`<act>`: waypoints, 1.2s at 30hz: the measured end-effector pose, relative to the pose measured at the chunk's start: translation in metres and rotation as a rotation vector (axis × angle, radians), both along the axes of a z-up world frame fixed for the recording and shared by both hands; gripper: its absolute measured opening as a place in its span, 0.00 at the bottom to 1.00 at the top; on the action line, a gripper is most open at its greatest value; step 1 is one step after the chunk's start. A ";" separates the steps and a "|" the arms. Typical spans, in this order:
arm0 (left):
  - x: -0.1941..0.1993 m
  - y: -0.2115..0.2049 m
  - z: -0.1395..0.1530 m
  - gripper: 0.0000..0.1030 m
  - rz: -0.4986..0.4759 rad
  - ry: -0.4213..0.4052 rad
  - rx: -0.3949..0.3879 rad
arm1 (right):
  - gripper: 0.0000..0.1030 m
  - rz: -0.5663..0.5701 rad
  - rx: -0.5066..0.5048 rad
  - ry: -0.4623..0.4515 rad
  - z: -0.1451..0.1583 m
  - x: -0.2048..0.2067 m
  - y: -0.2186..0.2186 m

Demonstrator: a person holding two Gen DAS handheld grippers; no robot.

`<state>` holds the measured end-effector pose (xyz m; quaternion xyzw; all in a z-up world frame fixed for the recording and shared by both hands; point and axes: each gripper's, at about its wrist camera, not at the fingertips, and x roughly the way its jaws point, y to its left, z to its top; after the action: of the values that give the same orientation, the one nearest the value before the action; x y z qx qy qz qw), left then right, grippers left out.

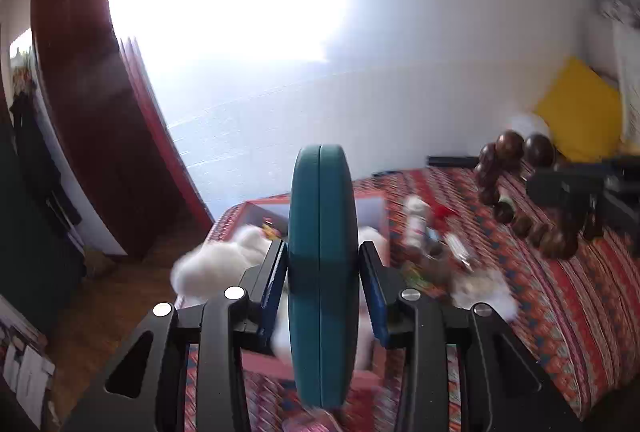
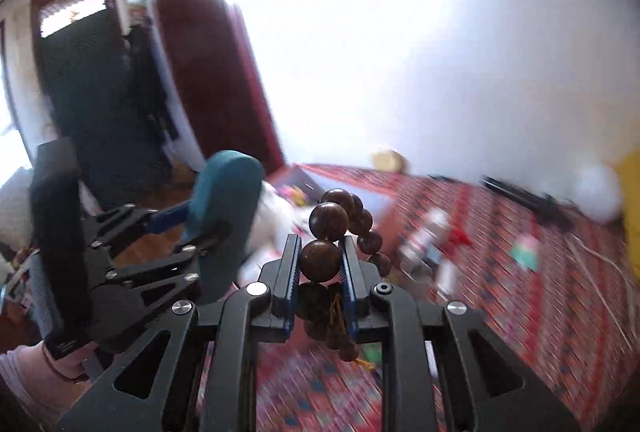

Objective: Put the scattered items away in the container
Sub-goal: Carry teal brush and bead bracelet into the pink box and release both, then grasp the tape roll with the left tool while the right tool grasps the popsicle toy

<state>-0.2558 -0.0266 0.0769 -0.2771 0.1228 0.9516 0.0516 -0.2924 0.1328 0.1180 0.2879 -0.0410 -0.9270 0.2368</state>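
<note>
Nearest the left wrist camera, the left gripper (image 1: 323, 264) is clamped on a teal round case (image 1: 322, 272), pads pressing its two flat faces so that it stands on edge with its seam facing the lens. That edge-on hold looks chosen so the case can be slipped down narrow side first. In the right wrist view the right gripper (image 2: 320, 260) has its fingers nearly together, pinching one large bead of a string of dark wooden beads (image 2: 325, 258); the rest of the strand arcs above the fingers and hangs below them with a small yellow tassel. Gripping a single bead lets the loose loop dangle free instead of bunching.

Beyond both loads sits the container, a pinkish open box (image 1: 372, 204) on a red patterned bedspread (image 1: 560, 292), with something white and fluffy (image 1: 224, 264) in or partly over it; blur makes it hard to say which. Both held items appear to hang above or just short of the box, so the step is probably carrying them to it.

To the right of the box, scattered items still lie on the bedspread: a small bottle (image 1: 416, 220) and blurred bits beside it. A yellow cushion (image 1: 576, 108) leans by the white wall.
</note>
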 end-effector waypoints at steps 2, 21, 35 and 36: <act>-0.037 -0.021 0.005 0.33 0.005 -0.021 0.015 | 0.17 0.018 -0.007 -0.003 0.002 -0.030 -0.024; -0.171 -0.072 -0.002 0.79 0.109 -0.051 0.054 | 0.54 0.007 -0.024 -0.056 -0.053 -0.188 -0.087; 0.003 0.098 -0.054 0.81 -0.180 -0.187 0.103 | 0.64 -0.323 -0.137 -0.151 -0.087 0.022 0.167; 0.018 0.114 -0.067 0.81 -0.202 -0.210 0.090 | 0.64 -0.342 -0.139 -0.171 -0.096 0.035 0.181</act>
<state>-0.2381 0.0873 0.0101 -0.3586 0.1014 0.9119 0.1718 -0.2575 0.3142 0.0218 0.3373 -0.1731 -0.9209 0.0909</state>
